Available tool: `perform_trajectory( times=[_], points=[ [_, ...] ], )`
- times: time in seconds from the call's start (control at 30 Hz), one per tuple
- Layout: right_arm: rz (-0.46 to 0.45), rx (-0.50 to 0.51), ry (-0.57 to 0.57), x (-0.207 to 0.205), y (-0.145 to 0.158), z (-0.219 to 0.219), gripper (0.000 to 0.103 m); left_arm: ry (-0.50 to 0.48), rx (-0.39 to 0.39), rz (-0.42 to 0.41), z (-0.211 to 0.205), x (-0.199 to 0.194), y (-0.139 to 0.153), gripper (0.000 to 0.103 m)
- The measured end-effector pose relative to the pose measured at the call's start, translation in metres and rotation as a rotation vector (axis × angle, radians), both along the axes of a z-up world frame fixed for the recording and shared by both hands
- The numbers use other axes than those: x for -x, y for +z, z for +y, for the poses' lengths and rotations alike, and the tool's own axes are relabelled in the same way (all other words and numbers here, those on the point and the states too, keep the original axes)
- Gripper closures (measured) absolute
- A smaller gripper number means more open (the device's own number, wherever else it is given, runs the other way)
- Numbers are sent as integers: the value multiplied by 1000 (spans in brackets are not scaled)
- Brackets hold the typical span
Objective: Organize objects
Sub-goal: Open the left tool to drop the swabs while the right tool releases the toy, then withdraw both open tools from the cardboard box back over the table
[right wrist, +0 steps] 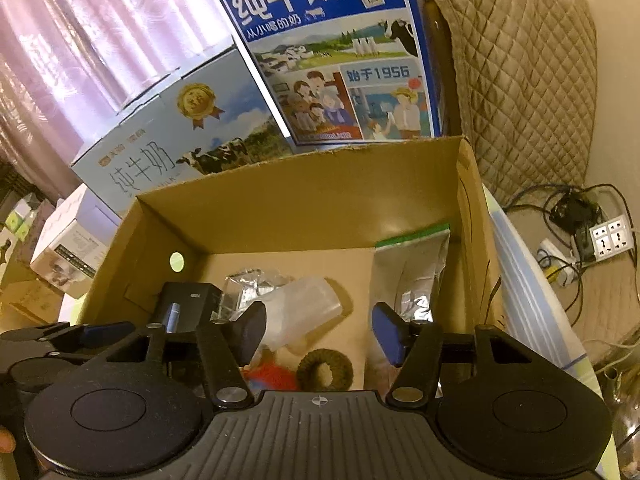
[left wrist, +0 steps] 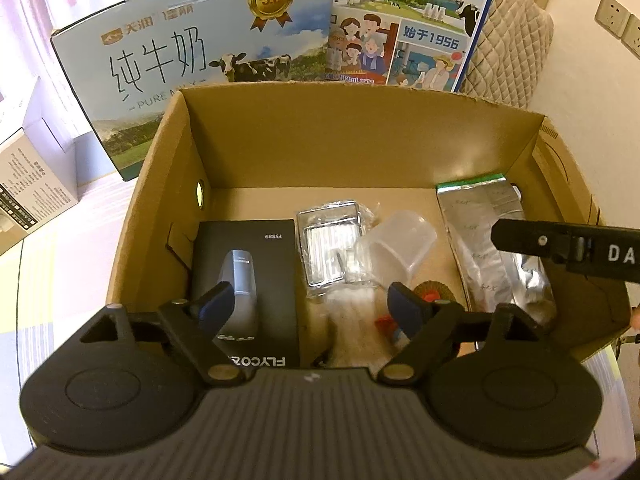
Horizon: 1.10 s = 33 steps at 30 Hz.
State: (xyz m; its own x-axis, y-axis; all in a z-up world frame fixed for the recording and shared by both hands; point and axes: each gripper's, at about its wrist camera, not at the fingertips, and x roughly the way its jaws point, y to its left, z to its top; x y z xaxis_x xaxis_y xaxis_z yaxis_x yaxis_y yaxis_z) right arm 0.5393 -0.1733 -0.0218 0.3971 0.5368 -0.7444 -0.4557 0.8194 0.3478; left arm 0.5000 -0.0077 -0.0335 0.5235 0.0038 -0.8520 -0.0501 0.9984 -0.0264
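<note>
An open cardboard box (left wrist: 320, 140) (right wrist: 304, 200) holds a black shaver box (left wrist: 248, 280) (right wrist: 188, 304), a clear plastic packet (left wrist: 328, 248), a clear cup (left wrist: 396, 248) (right wrist: 304, 304), a silver foil bag (left wrist: 492, 248) (right wrist: 416, 276), a white fluffy item (left wrist: 356, 320), a brown ring (left wrist: 434, 292) (right wrist: 325, 368) and a small red piece (right wrist: 272, 372). My left gripper (left wrist: 312, 308) hangs open over the fluffy item, holding nothing. My right gripper (right wrist: 320, 332) stands open above the brown ring, also with nothing in it. Each gripper shows at the edge of the other's view.
Two milk cartons (left wrist: 180, 60) (right wrist: 340, 60) stand behind the box. A white appliance box (left wrist: 28, 184) sits to the left. A quilted chair cover (right wrist: 528, 80) is at the back right, with a power strip and cables (right wrist: 608, 236) on the floor.
</note>
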Motion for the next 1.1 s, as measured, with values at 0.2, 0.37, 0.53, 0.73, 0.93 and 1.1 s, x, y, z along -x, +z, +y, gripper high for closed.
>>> perform_trajectory(
  times=[0.2, 0.37, 0.53, 0.73, 0.93, 1.1],
  points=[
    [-37, -3, 15, 13, 9, -5, 40, 7, -1, -20, 4, 9, 7, 18],
    [-60, -36, 10, 26, 19, -16, 38, 17, 3, -45, 9, 20, 17, 17],
    [-101, -54, 4, 43, 33, -29, 37, 25, 14, -83, 12, 36, 30, 15],
    [-128, -86, -10, 67, 46, -46, 34, 44, 31, -137, 19, 63, 46, 14],
    [-141, -100, -16, 94, 53, -60, 33, 81, 56, -171, 27, 95, 57, 13],
    [-140, -103, -7, 114, 55, -65, 32, 106, 69, -174, 33, 120, 59, 13]
  ],
)
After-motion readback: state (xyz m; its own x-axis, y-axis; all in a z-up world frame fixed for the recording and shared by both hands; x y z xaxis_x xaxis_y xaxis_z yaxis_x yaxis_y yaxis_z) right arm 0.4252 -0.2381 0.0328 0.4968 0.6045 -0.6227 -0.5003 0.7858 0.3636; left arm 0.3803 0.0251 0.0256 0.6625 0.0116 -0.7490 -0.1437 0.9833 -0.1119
